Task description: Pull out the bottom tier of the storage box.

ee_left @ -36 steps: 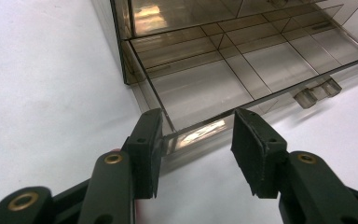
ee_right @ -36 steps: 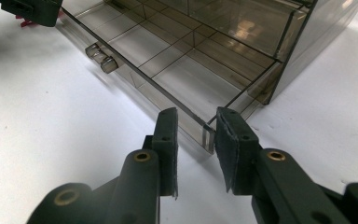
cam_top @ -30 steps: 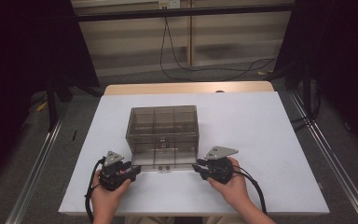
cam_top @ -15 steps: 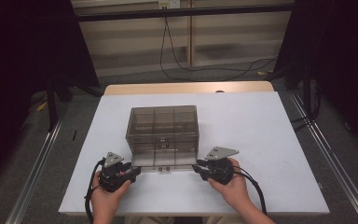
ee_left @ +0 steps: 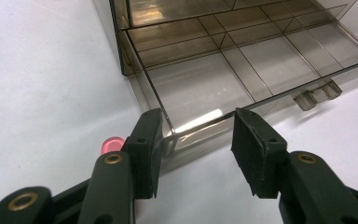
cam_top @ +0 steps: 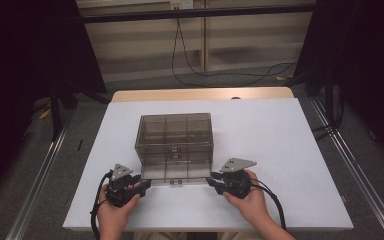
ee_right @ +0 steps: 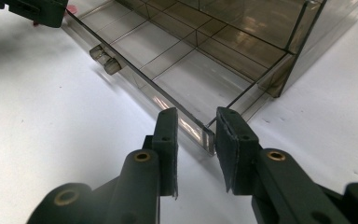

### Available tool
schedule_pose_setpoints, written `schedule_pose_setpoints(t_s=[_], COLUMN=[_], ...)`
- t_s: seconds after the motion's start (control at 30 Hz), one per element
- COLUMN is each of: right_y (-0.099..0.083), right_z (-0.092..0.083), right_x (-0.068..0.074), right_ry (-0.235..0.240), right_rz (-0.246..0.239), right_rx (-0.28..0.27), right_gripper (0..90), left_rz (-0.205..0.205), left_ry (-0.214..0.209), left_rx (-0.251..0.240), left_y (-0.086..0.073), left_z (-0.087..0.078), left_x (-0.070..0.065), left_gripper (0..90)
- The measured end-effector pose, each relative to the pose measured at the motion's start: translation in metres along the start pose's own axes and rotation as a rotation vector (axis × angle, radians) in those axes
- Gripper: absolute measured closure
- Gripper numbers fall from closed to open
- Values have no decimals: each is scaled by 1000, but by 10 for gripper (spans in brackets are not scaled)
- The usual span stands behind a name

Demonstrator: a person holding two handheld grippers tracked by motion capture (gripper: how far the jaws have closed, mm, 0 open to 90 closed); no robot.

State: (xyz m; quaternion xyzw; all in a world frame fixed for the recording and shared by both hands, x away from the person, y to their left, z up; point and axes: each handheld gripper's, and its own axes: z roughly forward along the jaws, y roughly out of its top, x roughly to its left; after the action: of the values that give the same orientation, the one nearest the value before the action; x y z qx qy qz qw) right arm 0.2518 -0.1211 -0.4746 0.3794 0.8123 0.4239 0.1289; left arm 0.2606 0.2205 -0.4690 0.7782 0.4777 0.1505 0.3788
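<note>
1. The left hand-held gripper [cam_top: 145,186] is held low over the tabletop [cam_top: 290,150] at the near left corner of the pulled-out drawer [cam_top: 176,176]. In the left gripper view its jaws [ee_left: 196,149] are seen apart, one on each side of that drawer corner [ee_left: 170,133]; whether the pads press on the plastic cannot be told.
2. The right hand-held gripper [cam_top: 211,181] is held at the drawer's near right corner. In the right gripper view its jaws [ee_right: 196,149] stand to either side of the corner [ee_right: 208,137], with a gap seen at each pad; a firm grip cannot be confirmed.
3. Each hand-held gripper is carried by a hand: the left hand [cam_top: 115,210] and the right hand [cam_top: 247,200] come in from the near edge.
4. The drawer is the bottom one of a smoked transparent drawer cabinet [cam_top: 176,137], which stands near the middle of the white tabletop, towards the near side. The drawer is partly drawn out towards the near edge and is divided into compartments.
5. A small pull tab [ee_right: 105,59] is seen on the drawer front.
6. A small pink object [ee_left: 112,144] is seen just left of the left jaw.
</note>
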Motion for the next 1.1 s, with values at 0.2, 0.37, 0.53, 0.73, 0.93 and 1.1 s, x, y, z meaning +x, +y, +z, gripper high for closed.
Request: schedule_pose_setpoints(t_s=[0.2, 0.37, 0.53, 0.73, 0.93, 1.1], right_y=[0, 0, -1, -1, -2, -5], right_z=[-1, -1, -2, -3, -4, -4], right_x=[2, 2, 2, 4, 4, 4], right_ry=[-1, 6, 6, 9, 13, 19], right_rz=[-1, -6, -9, -11, -9, -4], right_rx=[-6, -5, -3, 0, -2, 2], right_gripper=[702, 702, 702, 702, 702, 702], left_rz=[-2, -6, -6, -3, -2, 2], left_ry=[-5, -6, -4, -2, -8, -7], left_rx=[2, 0, 2, 5, 7, 11], left_y=[0, -1, -1, -2, -3, -3], left_z=[-1, -1, -2, -3, -4, -5], left_x=[-1, -1, -1, -2, -2, -3], left_gripper=[536, 536, 536, 534, 532, 527])
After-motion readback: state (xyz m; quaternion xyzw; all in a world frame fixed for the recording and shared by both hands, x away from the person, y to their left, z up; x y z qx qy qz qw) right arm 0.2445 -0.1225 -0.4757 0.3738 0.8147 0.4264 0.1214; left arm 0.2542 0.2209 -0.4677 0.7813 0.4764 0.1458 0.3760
